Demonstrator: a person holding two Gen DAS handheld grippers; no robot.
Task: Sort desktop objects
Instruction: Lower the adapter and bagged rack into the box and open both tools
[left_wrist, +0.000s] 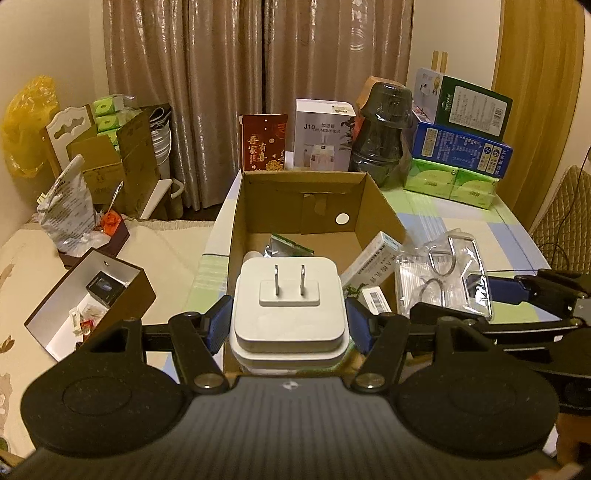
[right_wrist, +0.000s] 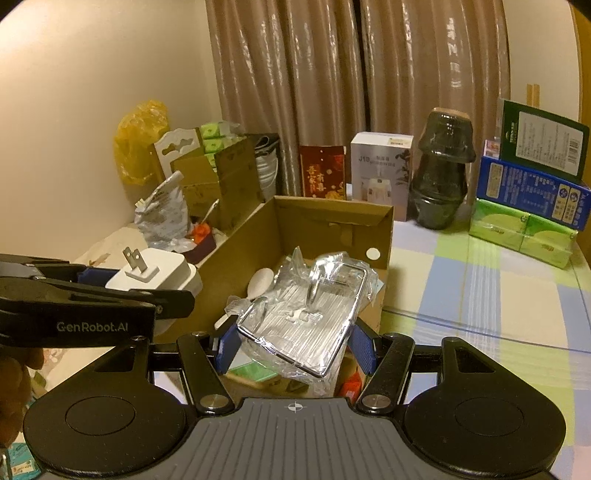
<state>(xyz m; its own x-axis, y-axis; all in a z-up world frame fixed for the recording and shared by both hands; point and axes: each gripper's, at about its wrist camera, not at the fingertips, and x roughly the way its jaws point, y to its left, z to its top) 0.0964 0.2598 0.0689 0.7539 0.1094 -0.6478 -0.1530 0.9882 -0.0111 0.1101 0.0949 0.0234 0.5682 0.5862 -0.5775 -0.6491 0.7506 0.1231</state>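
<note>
White plug adapter (left_wrist: 288, 306) pinched in left gripper (left_wrist: 288, 325), prongs up, at near edge of cardboard box (left_wrist: 255, 206). Right gripper (right_wrist: 291, 347) clamps plastic-wrapped metal holder (right_wrist: 306, 314) above the box.

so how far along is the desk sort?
Partly done: the cardboard box already holds a few small items, including a white spoon-like piece. In hand: the left tool grips a white plug adapter, the right tool a plastic-wrapped metal rack, both over the box. Left: release both. The boxes and dark jar still sit on the table.
</note>
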